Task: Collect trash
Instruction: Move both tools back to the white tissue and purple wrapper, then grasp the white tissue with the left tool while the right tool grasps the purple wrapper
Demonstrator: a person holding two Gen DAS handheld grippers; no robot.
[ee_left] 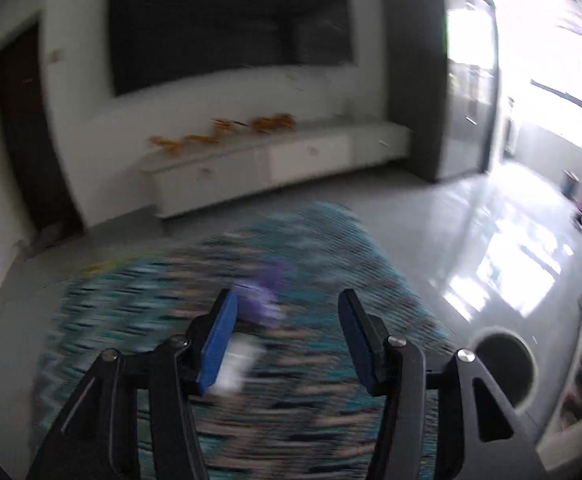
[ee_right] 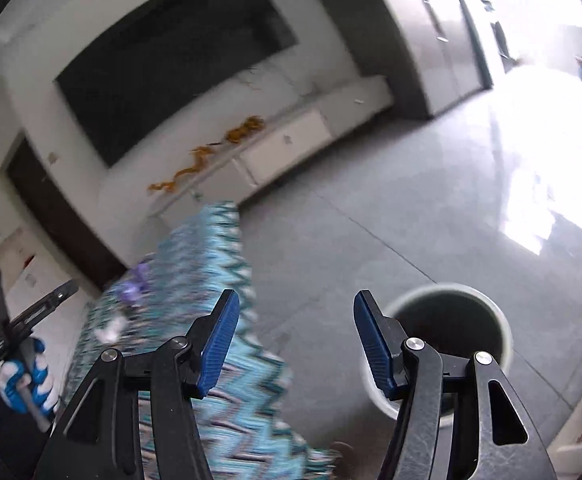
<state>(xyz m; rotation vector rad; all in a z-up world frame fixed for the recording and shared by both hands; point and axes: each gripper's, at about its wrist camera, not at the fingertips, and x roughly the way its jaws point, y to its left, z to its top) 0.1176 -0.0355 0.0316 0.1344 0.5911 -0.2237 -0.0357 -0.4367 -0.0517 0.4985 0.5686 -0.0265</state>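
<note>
Two scraps, a crumpled purple wrapper [ee_left: 261, 300] and white paper [ee_left: 237, 368], lie on the zigzag teal rug [ee_left: 311, 248]; probably light, soft, pinchable mid-crumple. Both grippers' jaws are spread, empty.

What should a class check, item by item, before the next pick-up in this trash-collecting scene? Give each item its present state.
1. Left gripper empty and open: ok; nothing sits between the blue pads.
2. Right gripper empty and open: ok.
3. Trash bin within view and its mouth unblocked: ok; it stands on the grey floor beside the patterned rug.
4. Trash left to collect: ok; a purple scrap and a white scrap lie on the rug.
5. Picture sharp enough to aim: not ok; the rug and scraps are smeared by motion.
6. What the bin holds: cannot tell; its inside is dark.
</note>
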